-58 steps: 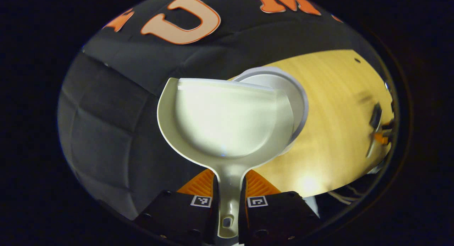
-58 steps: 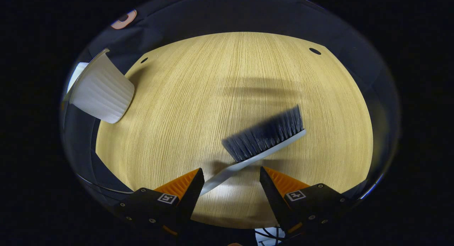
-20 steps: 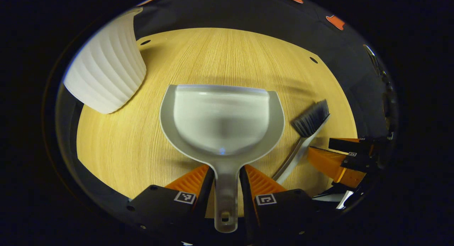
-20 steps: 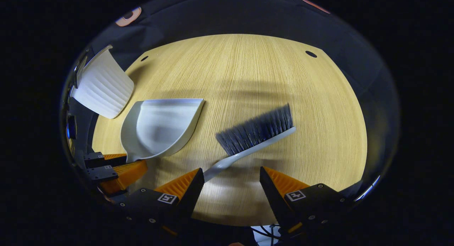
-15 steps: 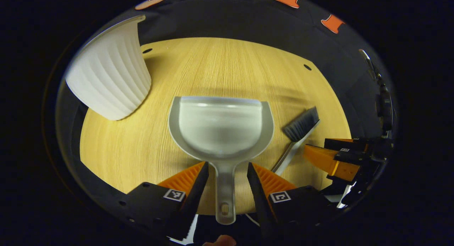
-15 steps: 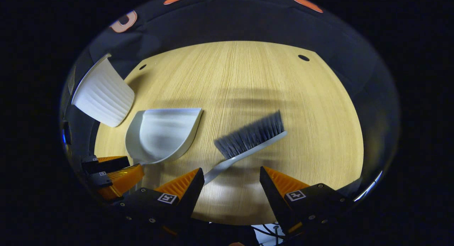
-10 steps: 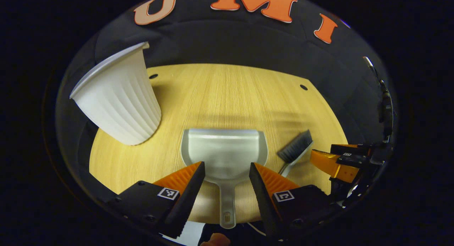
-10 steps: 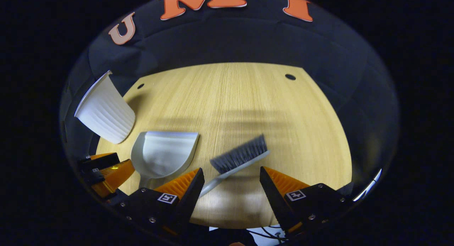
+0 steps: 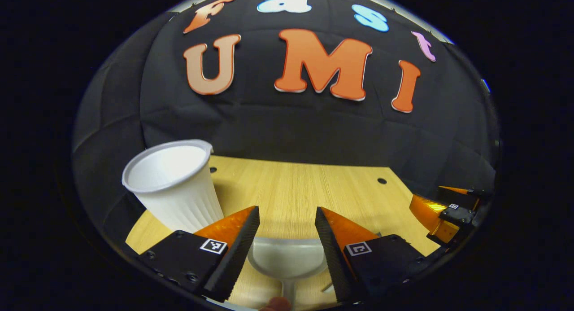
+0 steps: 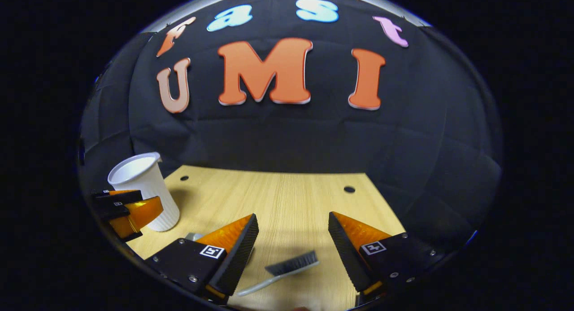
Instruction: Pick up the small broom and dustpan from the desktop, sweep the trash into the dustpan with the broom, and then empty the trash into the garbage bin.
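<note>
The pale dustpan (image 9: 287, 259) lies flat on the wooden table (image 9: 291, 190), low between the fingers of my left gripper (image 9: 286, 211), which is open and holds nothing. The small broom (image 10: 287, 268) with dark bristles lies on the table (image 10: 278, 199) under my right gripper (image 10: 293, 216), which is also open and not touching it. The white ribbed cup (image 9: 172, 190) that serves as the bin stands upright at the table's back left. It appears again as the cup (image 10: 143, 185) in the right gripper view. A sliver of the dustpan (image 10: 193, 236) shows beside my right gripper's left finger.
In the left gripper view the right gripper (image 9: 426, 193) hangs at the far right, off the table's edge. In the right gripper view the left gripper (image 10: 151, 199) sits at the far left, in front of the cup. The black cloth wall rises behind the table.
My left gripper opened and let go of the dustpan handle. Both grippers then drew back and tilted up, so dustpan and broom slid to the bottom of the views.
</note>
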Motion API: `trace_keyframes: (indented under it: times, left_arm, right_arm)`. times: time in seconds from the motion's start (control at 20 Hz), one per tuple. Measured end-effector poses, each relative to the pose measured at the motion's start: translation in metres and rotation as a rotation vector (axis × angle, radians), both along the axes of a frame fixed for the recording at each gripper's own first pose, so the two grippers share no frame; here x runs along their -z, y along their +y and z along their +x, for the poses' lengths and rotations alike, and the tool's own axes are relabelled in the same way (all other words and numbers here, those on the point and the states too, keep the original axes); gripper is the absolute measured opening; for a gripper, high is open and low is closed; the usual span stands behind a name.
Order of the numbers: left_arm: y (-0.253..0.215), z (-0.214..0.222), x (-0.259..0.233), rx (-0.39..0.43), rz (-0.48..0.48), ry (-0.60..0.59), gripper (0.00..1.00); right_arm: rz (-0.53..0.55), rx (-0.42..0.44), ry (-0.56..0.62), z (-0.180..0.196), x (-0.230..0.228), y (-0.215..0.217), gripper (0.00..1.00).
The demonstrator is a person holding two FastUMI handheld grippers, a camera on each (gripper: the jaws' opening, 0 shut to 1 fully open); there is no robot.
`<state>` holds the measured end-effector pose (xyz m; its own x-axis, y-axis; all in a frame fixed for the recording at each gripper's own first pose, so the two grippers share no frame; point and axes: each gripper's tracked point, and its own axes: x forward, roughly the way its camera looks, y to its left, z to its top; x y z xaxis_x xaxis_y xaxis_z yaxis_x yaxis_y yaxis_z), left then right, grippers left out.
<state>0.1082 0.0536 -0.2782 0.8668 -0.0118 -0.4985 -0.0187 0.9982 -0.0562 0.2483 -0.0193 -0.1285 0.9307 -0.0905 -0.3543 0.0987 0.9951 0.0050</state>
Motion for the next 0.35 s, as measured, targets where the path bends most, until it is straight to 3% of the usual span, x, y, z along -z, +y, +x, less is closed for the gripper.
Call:
trace_keyframes:
  times: [0.15,0.35]
  left_arm:
    - [-0.009,0.006,0.004,-0.001,0.014,-0.178,0.81]
    - [-0.007,0.01,-0.008,0.014,0.06,-0.36,0.78]
  right_arm:
    - [0.014,-0.006,-0.18,0.004,-0.052,0.002,0.94]
    - [0.005,0.011,-0.329,0.0,-0.072,-0.001,0.94]
